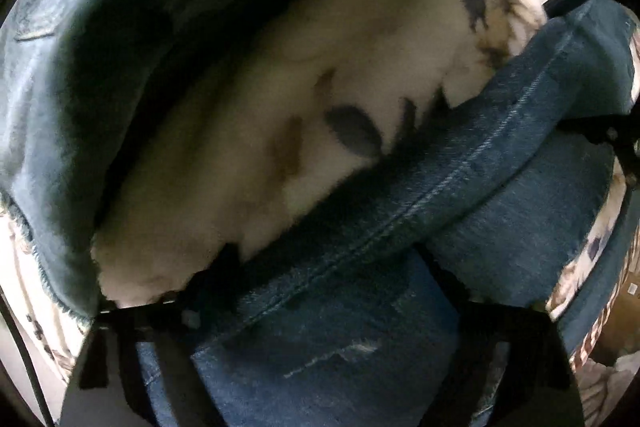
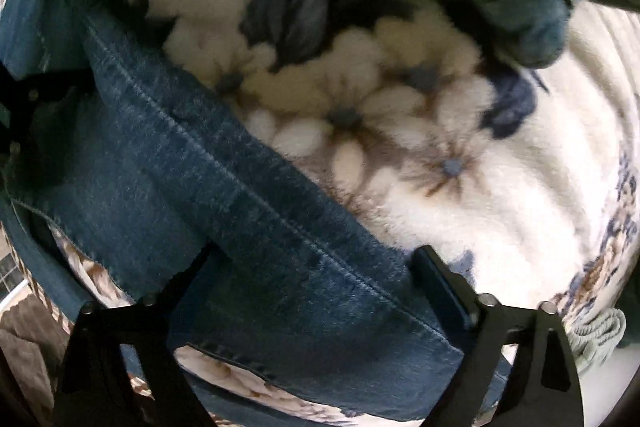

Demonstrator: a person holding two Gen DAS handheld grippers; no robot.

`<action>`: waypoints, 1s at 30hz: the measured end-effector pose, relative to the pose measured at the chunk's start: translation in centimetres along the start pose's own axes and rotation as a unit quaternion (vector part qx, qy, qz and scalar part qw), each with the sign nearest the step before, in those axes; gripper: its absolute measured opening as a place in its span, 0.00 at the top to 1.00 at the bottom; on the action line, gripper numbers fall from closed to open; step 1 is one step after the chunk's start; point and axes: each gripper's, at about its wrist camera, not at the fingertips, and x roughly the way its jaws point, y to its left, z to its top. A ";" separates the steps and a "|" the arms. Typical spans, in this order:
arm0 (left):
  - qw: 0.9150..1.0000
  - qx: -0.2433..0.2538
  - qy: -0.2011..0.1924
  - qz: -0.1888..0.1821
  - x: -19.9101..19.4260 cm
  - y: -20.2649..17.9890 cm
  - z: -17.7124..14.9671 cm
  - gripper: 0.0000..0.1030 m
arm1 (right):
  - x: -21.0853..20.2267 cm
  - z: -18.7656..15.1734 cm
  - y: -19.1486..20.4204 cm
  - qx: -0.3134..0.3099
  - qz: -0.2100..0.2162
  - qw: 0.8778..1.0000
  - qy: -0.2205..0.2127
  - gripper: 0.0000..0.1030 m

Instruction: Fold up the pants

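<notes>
In the left wrist view the jeans [image 1: 400,211] fill the lower and right parts of the frame, a stitched seam running from bottom centre up to the upper right. The left gripper [image 1: 320,267] sits at the bottom edge; denim lies between and over its fingers [image 1: 452,279], and their tips are buried in the cloth. It appears clamped on the fabric, though the contact itself is hidden. A second, paler stretch of denim arches across the top and down the left side, its frayed hem at the lower left. Between the two stretches lies a white fleece blanket [image 1: 312,67] with dark leaf prints, blurred and in shadow. At the right edge part of the other tool is cut off by the frame.

In the right wrist view the jeans [image 2: 224,187] cross from upper left to bottom centre over the same blanket [image 2: 460,195], here showing flowers. The right gripper [image 2: 312,267] stands at the bottom: its right finger [image 2: 436,287] is clear, its left finger mostly under denim. Cloth passes between them; I cannot tell whether they pinch it. A blurred bunch of denim hangs at the upper right.
</notes>
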 end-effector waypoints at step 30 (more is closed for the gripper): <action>0.954 -0.283 -0.103 -0.011 -18.6 -3.8 -18.4 0.93 | -10.1 -18.4 11.0 0.179 0.034 0.970 -0.160 0.90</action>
